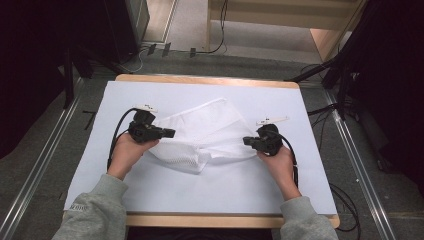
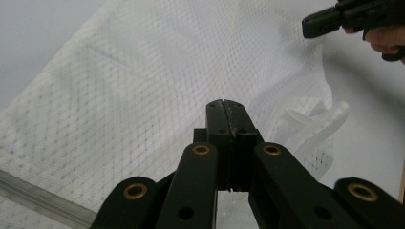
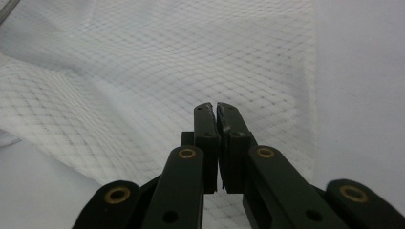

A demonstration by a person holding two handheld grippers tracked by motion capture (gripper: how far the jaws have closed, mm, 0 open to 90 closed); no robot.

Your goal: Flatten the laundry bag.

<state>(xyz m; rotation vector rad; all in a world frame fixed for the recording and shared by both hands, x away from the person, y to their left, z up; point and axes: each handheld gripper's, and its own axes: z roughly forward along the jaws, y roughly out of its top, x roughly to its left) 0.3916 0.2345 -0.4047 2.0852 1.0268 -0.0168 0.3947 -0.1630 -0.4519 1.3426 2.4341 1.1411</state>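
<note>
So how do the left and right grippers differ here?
The left gripper sits at the mesh bag's left edge, pointing right; the right gripper sits at its right edge, pointing left. In their own views, the left jaws press fully together, while the right jaws show a thin slit at the tips. Both are black, hand-held and look closed at the mesh, though a pinch isn't visible.
</note>
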